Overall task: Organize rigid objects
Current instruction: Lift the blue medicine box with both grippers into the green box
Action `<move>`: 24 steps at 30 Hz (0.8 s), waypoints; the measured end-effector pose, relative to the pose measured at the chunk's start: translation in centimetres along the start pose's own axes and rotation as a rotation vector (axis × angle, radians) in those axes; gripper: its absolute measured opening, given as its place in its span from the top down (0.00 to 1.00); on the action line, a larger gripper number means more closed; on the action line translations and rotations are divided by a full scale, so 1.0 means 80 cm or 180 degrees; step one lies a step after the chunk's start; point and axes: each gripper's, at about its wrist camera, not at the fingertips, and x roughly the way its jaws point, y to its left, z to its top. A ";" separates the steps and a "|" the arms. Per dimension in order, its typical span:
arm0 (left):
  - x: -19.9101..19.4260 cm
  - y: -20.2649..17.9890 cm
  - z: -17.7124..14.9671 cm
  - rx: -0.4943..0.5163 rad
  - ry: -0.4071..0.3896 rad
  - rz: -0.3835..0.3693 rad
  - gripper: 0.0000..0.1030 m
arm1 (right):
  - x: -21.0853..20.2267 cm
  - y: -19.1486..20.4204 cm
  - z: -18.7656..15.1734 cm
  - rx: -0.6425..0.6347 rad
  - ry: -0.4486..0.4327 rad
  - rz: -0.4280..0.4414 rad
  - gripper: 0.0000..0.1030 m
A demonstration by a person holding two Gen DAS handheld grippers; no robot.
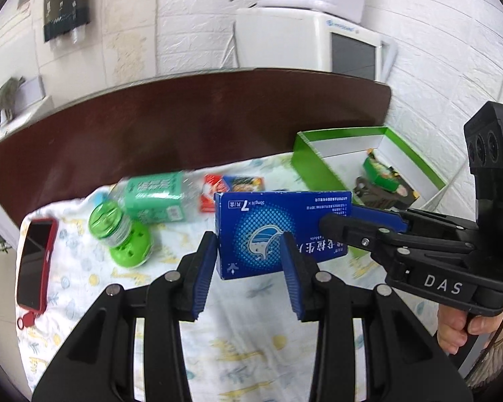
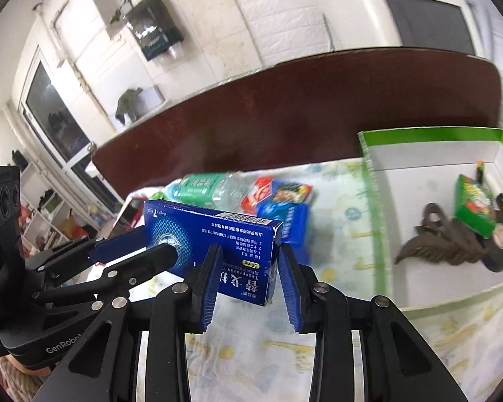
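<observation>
While the scene is read from left to right, a red phone (image 1: 33, 251) is seen first, laid flat on the printed cloth (image 1: 251, 335). Next, a small green jar (image 1: 112, 222) is seen tipped on its green base, and a water bottle (image 1: 154, 197) is laid on its side behind it. A red and blue packet (image 1: 231, 187) is found just beside the bottle.

In the middle, the blue box (image 1: 281, 231) is held up above the cloth. It looks to be pinched at 1 end by the left gripper (image 1: 249, 239) and at the other end by the right gripper (image 2: 248, 249), so both claws seem clamped on the same box.

Far right, the green tray (image 1: 338, 132) is set near the wall, with a green packet and a dark clip already laid inside.

Trouble could be made here. If the box is pulled 2 ways at once, it could be bent or torn. If both claws are let go together, the box would be dropped on the cloth. If it is swung low, the tray's near wall could be hit and the tray pushed.
</observation>
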 end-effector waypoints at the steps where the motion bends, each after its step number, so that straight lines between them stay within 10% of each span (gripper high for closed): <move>1: 0.000 -0.009 0.005 0.0040 -0.0014 -0.0021 0.65 | -0.010 -0.008 0.001 0.0029 -0.0047 -0.0013 0.65; 24: 0.104 -0.202 0.087 0.0819 0.0201 -0.0409 0.65 | -0.098 -0.209 0.007 0.0798 -0.0498 -0.0413 0.65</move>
